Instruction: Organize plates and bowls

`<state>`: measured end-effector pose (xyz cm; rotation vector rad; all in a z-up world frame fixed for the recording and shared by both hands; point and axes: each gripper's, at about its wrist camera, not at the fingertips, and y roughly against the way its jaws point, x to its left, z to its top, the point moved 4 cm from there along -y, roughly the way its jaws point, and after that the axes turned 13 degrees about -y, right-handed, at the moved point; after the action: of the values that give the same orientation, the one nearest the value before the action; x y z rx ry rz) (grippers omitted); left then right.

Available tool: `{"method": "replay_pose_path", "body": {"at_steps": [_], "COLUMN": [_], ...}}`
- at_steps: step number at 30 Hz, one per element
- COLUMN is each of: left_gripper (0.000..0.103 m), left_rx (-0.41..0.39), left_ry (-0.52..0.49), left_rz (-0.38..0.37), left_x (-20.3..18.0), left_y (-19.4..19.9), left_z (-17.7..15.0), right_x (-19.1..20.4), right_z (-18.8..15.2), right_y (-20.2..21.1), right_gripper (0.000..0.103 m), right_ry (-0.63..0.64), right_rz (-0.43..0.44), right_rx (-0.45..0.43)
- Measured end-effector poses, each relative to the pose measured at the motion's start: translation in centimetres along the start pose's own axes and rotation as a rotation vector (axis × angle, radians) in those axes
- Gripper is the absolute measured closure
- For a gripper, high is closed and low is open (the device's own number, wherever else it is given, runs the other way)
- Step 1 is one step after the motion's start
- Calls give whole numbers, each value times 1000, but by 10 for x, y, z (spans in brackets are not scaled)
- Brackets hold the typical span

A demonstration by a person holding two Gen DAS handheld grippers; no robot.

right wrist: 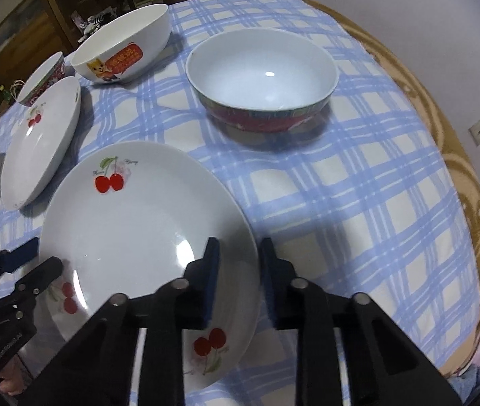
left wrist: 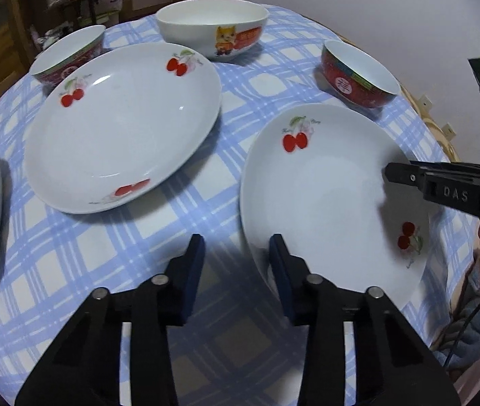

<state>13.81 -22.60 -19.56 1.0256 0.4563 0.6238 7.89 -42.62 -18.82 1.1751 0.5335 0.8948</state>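
Right wrist view: the right hand-held gripper (right wrist: pixel 238 247) straddles the near cherry plate's (right wrist: pixel 132 223) right rim, fingers not pressing yet — the left hand-held gripper (left wrist: pixel 236 247) likewise brackets its opposite edge. The plate sits on the checked surface (right wrist: pixel 358 203), near a red bowl (right wrist: pixel 262 81).

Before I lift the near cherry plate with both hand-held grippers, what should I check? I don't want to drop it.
1. Left hand-held gripper straddles the rim of the near cherry plate: ok.
2. Right hand-held gripper straddles the opposite rim: ok.
3. Pads clamped on the rim: not ok, a gap shows at each gripper.
4. Plate empty: ok.
5. Plate apart from the middle plate and the red bowl: ok.
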Motion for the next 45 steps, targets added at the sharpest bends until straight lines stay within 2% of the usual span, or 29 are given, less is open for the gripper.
{"method": "replay_pose_path", "body": {"at_steps": [2,7,8,10,14,24,38,41,45], "left_gripper": [75,81,81,81,85,85,85,85,85], "left_rx": [-6,9,6,-9,-7,4,37,36,56], "left_ry": [-33,-66,-75,-70,-22,56,71,63,76], "left_rz": [-5,-55,-43,-23,-55,-104,-75,-65,-68], "left_x": [-4,-18,-20,-20,-12,3,13,13,14], "left_y": [0,-4,-5,-4,-2,5,21,25,21], "left_z": [0,-4,-5,-5,-4,-8,-25,-27,-30], "right_x": [-3,-10,-10,-10,-9,-1,19,22,26], "right_z": [1,2,3,1,-3,-20,-35,-38,-44], "right_y": [-1,-2,-2,-1,0,6,13,16,17], "right_gripper": [81,83,84,85,86,87,89,89,89], "right_ry": [-15,-66,-69,-70,-65,-40,5,-21,5], "right_rz": [12,54,57,58,59,76,93,99,77], "right_rx": [5,24,27,32,42,78,112,114,118]}}
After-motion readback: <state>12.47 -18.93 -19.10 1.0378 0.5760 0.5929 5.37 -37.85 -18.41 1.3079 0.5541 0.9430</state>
